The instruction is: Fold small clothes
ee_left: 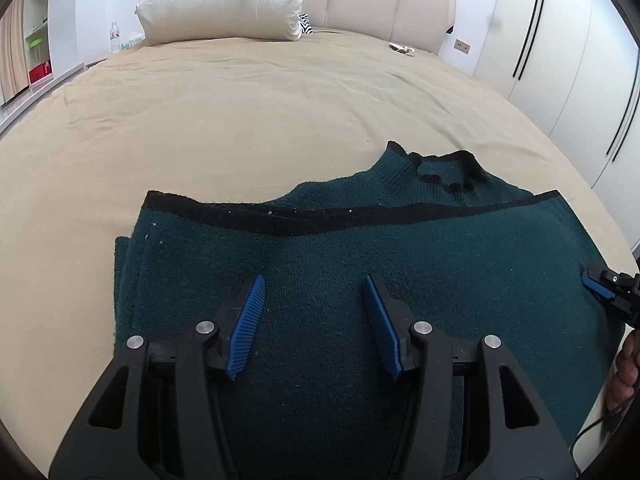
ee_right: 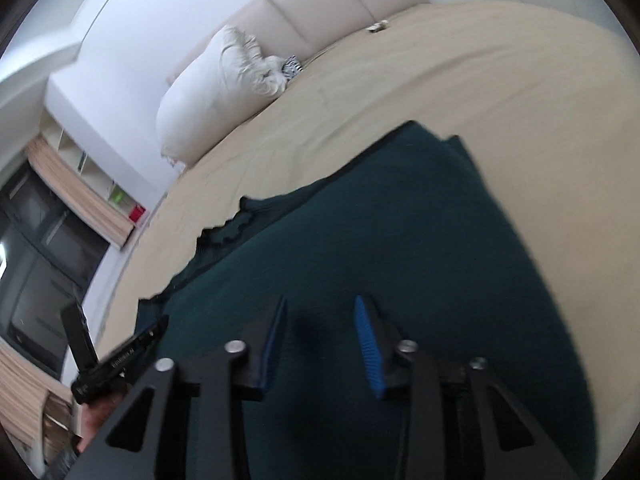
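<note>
Both hand-held grippers, left (ee_left: pixel 314 280) and right (ee_right: pixel 320 304), agape above sweater (ee_left: pixel 360 264); pillow (ee_left: pixel 224 0) far off.

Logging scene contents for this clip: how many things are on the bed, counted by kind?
Garments: 1, the dark green sweater, folded partway.
Pillows: 1, the cream pillow at the headboard.
Striped items: 1, a black-and-white striped thing beside the pillow, mostly hidden.
Small items: 1, a small object near the far corner, too small to identify.
Total: 4
</note>
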{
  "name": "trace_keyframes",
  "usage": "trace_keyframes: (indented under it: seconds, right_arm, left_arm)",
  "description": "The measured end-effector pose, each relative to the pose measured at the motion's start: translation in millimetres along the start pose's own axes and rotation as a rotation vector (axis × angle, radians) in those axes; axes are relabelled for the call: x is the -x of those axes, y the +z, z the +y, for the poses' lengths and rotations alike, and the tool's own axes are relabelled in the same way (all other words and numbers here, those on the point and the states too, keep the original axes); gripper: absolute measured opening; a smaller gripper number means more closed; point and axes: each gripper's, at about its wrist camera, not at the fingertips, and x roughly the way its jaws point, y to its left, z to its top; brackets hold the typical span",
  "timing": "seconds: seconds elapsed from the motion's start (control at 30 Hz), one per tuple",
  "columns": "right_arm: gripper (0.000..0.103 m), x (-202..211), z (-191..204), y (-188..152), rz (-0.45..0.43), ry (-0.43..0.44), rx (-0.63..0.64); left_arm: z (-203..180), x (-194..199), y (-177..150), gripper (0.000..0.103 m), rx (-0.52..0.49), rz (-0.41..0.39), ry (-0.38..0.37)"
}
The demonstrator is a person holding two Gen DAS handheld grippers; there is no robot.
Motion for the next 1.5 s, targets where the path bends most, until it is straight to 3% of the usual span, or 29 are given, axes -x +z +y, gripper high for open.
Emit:
trace_keyframes:
  seconds: [0.07, 0.13, 0.2, 0.33, 0.43, 0.5, 0.53, 0.73, 0.8, 0.9, 0.97, 1.03, 1.17, 1.37, 1.5]
  right_arm:
    - [0.035, 15, -7, 0, -0.033, -0.064, -0.018]
    - [0.042, 30, -4, -3, -0.057, -0.068, -0.043]
    - [0.056, 38, 6, -6, -0.078, -0.046, -0.032]
    - [0.063, 39, 34, -17, -0.048, 0.052, 0.042]
    - [0.064, 21, 28, -29, 0.024, -0.005, 0.049]
    - [0.05, 18, 12, -32, 0.021, -0.001, 0.003]
    - [0.049, 22, 5, -31, 0.01, 0.015, -0.027]
    - [0.05, 55, -13, -26, -0.098, -0.056, -0.11]
    - [0.06, 63, -10, -29, -0.111, -0.075, -0.108]
    - [0.061, 74, 4, -36, -0.11, -0.065, -0.071]
    - [0.062, 82, 16, -41, -0.103, -0.041, -0.037]
    - [0.064, 87, 26, -45, -0.094, -0.027, -0.001]
    - [0.064, 88, 48, -53, -0.063, 0.024, 0.045]
    - [0.064, 69, 93, -57, 0.006, 0.091, 0.119]
    - [0.064, 60, 111, -63, 0.038, 0.136, 0.126]
  left_arm:
    - [0, 0, 0, 0.051, 0.0, -0.002, 0.001]
    - [0, 0, 0, 0.051, 0.0, -0.003, 0.0]
    - [0, 0, 0, 0.051, -0.001, -0.003, 0.002]
    - [0, 0, 0, 0.051, -0.002, -0.004, 0.003]
    - [0, 0, 0, 0.051, 0.0, -0.004, 0.0]
    - [0, 0, 0, 0.051, 0.001, -0.006, -0.002]
    - [0, 0, -1, 0.051, 0.001, -0.006, -0.002]
    - [1, 0, -1, 0.051, 0.003, -0.007, -0.003]
    - [3, 1, 1, 0.051, 0.013, -0.002, -0.014]
    - [14, 14, 2, 0.053, 0.073, 0.012, -0.077]
    - [23, 32, -1, 0.057, 0.122, 0.021, -0.073]
    - [37, 59, -8, 0.072, 0.189, -0.001, -0.078]
    - [67, 105, -30, 0.082, 0.311, -0.046, -0.108]
    - [110, 108, -82, 0.082, 0.563, 0.091, -0.296]
    - [106, 104, -89, 0.082, 0.529, 0.134, -0.318]
